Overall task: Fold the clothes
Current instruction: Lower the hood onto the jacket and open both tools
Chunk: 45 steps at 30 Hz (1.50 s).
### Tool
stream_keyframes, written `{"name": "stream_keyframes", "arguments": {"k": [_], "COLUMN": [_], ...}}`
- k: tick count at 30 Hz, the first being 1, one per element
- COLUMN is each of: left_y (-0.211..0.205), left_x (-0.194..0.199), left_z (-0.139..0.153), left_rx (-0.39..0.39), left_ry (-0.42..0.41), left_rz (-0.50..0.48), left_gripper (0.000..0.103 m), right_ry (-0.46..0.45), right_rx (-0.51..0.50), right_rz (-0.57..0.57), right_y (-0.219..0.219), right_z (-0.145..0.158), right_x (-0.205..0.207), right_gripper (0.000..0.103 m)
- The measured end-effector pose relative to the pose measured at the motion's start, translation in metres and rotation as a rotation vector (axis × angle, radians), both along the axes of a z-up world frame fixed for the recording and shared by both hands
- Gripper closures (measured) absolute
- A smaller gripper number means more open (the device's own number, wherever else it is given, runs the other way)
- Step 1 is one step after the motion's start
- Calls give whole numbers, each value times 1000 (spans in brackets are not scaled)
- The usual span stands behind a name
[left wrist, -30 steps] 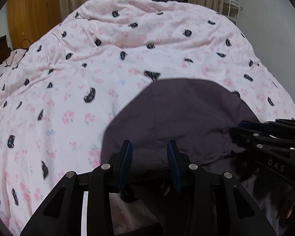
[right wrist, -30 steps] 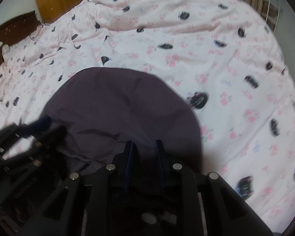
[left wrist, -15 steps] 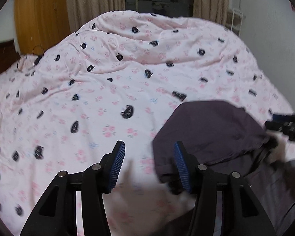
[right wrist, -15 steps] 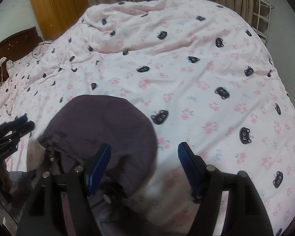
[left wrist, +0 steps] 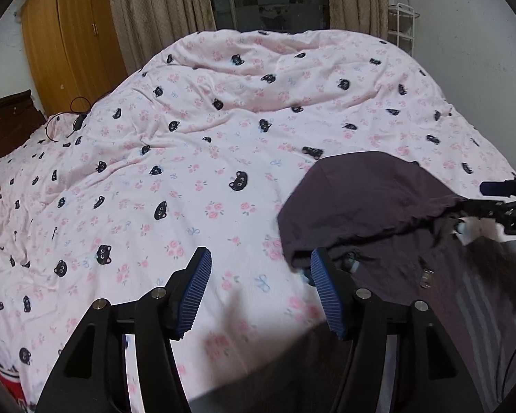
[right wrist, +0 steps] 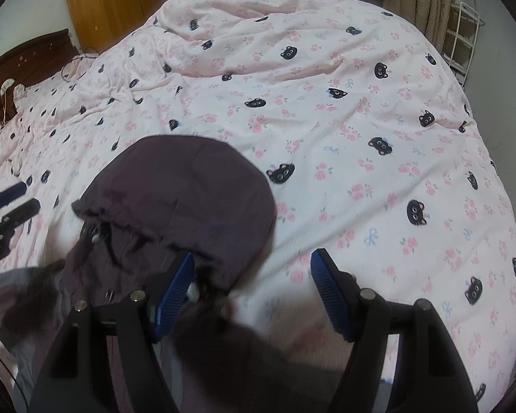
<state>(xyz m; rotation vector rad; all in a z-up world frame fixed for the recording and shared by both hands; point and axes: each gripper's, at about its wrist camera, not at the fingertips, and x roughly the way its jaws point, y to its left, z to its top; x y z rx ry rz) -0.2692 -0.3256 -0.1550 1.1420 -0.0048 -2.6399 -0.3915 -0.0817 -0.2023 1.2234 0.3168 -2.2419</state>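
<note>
We find the left claw [left wrist: 259, 289] spread wide and empty above the bed [left wrist: 189, 158]; the right claw [right wrist: 251, 292] likewise gapes, gripping nothing. The jacket [left wrist: 371, 206], dark purple, lies at the bed's near edge between them, its hood [right wrist: 189, 186] laid up onto the quilt, the body trailing off towards us. In our judgement the garment is only part-arranged; whether this is spreading before folding or a fold in progress cannot be settled. Either way, good practice is to take the cloth at matching points on both sides, keep tension even, and smooth the puckered hood rim.

The jacket's body and sleeves are cut off below and blurred. A small pale item by the hood's drawstring cannot be identified. A cable [left wrist: 68, 120] lies far off near the headboard.
</note>
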Motion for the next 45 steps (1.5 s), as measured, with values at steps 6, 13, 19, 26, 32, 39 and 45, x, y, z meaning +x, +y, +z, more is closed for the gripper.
{"name": "stream_keyframes", "arguments": {"k": [6, 13, 19, 26, 32, 39, 45], "left_y": [16, 11, -28, -53, -72, -77, -76], "left_x": [9, -13, -48, -75, -89, -100, -100], "left_z": [12, 4, -16, -39, -59, -74, -76], "left_rx": [21, 147, 252, 335, 456, 561, 546], "left_ry": [2, -38, -92, -144, -165, -169, -175], "left_rz": [-24, -121, -161, -185, -187, -193, -196], "left_gripper": [47, 29, 29, 29, 29, 29, 29], "right_ry": [6, -51, -117, -216, -269, -345, -356], "right_rx": [3, -71, -109, -155, -165, -184, -193], "right_rz": [6, 7, -5, -33, -16, 9, 7], "right_y": [7, 10, 2, -6, -8, -12, -11], "right_z": [13, 28, 23, -11, -32, -55, -59], "right_x": [21, 5, -32, -66, -80, -91, -96], "right_gripper": [31, 31, 31, 31, 31, 33, 33]}}
